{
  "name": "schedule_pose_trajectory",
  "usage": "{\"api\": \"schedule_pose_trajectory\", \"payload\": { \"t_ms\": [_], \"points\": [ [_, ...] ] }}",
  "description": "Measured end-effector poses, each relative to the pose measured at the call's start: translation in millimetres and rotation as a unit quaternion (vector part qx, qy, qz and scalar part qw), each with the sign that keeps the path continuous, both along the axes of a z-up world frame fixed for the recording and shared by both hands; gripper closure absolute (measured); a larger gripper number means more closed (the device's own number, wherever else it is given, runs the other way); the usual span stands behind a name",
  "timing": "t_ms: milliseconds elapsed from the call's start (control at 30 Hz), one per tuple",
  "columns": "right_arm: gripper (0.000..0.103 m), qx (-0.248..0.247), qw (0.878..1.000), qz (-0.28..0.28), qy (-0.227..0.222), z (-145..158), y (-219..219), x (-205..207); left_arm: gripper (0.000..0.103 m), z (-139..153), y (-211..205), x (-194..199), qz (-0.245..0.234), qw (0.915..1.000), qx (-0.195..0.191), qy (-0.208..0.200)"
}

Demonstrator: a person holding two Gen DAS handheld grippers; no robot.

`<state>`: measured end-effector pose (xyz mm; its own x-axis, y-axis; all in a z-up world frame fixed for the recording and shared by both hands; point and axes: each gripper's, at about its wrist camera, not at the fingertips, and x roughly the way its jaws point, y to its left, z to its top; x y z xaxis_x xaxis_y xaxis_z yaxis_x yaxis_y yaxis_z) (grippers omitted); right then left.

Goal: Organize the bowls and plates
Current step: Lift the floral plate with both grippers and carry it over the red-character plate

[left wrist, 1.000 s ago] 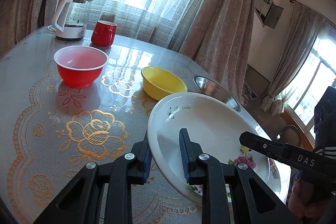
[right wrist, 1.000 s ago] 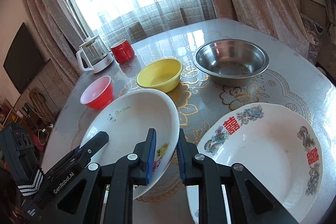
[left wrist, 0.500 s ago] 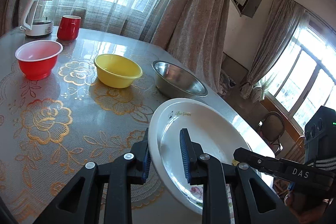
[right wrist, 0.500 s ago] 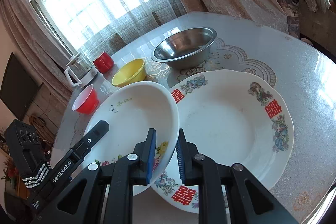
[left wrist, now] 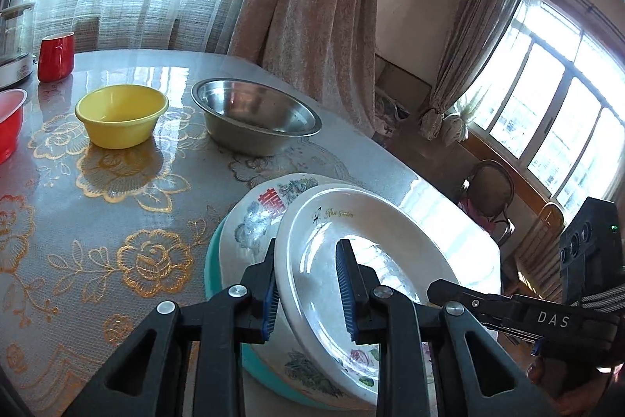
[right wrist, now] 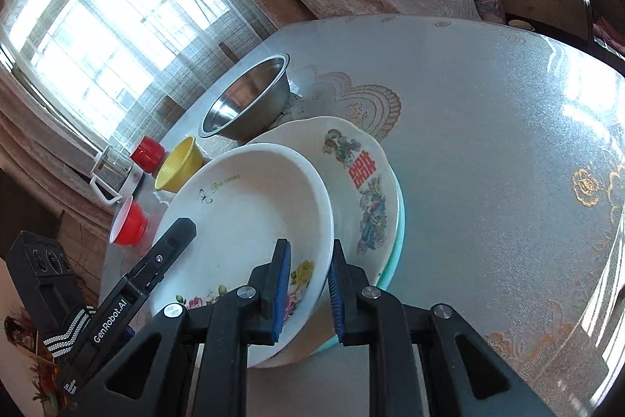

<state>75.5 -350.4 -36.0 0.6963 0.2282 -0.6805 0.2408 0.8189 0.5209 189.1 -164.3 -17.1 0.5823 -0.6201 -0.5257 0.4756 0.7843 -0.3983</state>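
Observation:
A white "Rose Garden" plate [left wrist: 375, 245] [right wrist: 250, 217] is held by both grippers over a stack. My left gripper [left wrist: 308, 294] is shut on its left rim. My right gripper [right wrist: 306, 294] is shut on its opposite rim. Below it lies a white plate with red characters and flowers [left wrist: 259, 217] [right wrist: 363, 178], resting on a teal plate [left wrist: 213, 268] [right wrist: 394, 253]. The held plate tilts and overlaps the stack. A steel bowl [left wrist: 254, 118] [right wrist: 250, 100], a yellow bowl [left wrist: 121, 114] [right wrist: 177, 165] and a red bowl [left wrist: 8, 122] [right wrist: 129, 225] stand farther back.
A red mug [left wrist: 56, 55] [right wrist: 148, 151] and a glass kettle [left wrist: 11, 42] [right wrist: 115, 172] stand at the table's far side. The table edge [left wrist: 449, 198] runs close on the right of the stack. Chairs [left wrist: 488, 190] stand beyond it.
Both grippers have carried the white plate rightwards across the table, from beside the yellow bowl to over the patterned plate on the teal plate. Both stay shut on it.

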Motion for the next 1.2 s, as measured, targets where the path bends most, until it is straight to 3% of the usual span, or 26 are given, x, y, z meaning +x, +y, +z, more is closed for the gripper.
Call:
{"api": "schedule_pose_trajectory", "payload": {
  "t_ms": [267,567,667,833,1200],
  "points": [
    [0.084,-0.028,0.999,-0.003,0.032,2.1,2.4,14.4,0.067,-7.0,-3.4,10.3,-0.019,0.9993,0.013,0.03],
    [0.085,-0.067,0.994,0.001,0.086,1.0,9.9,36.9,0.045,-2.9,4.8,11.8,-0.034,0.9983,-0.018,0.045],
    [0.085,-0.075,0.993,0.001,0.087,0.6,11.4,38.4,0.042,-3.0,6.1,10.5,-0.036,0.9982,-0.022,0.042],
    [0.088,-0.09,0.991,-0.002,0.095,-0.1,15.8,42.6,0.041,-2.0,8.6,12.7,-0.029,0.9981,-0.03,0.045],
    [0.089,-0.135,0.987,0.001,0.091,0.8,25.0,43.8,0.063,-5.9,29.8,22.6,-0.019,0.9935,-0.069,0.089]
  ]
}}
